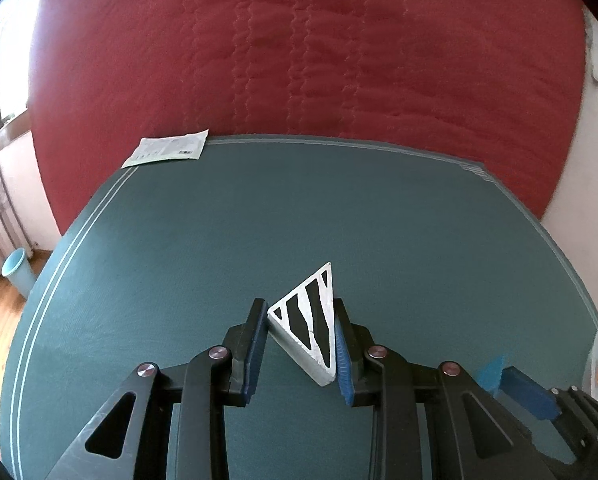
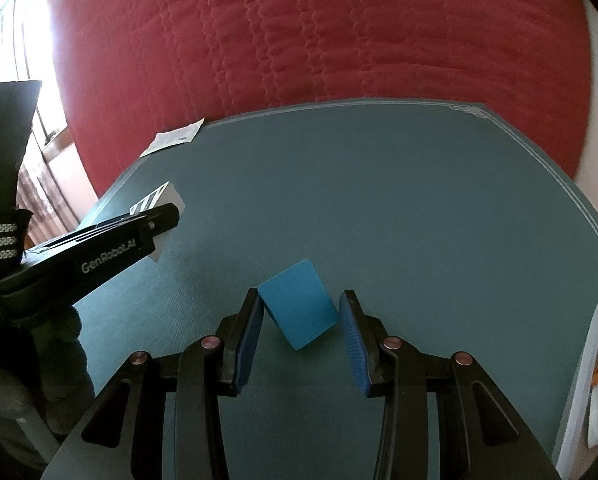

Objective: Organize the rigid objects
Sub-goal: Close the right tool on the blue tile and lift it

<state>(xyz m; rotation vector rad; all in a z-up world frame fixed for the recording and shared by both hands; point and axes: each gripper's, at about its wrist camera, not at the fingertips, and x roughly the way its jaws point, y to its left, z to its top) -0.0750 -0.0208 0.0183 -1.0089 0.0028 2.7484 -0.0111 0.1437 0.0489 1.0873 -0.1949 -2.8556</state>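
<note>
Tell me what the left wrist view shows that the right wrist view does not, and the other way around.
Only the left wrist view shows the striped top face of the white triangular block between the left gripper's pads, and a light blue cup on the floor.

Only the right wrist view shows the blue block fully, gripped by the right gripper, and the left gripper from the side.

Both show the green mat, the red quilt, and the paper leaflet at the mat's far left corner.
</note>
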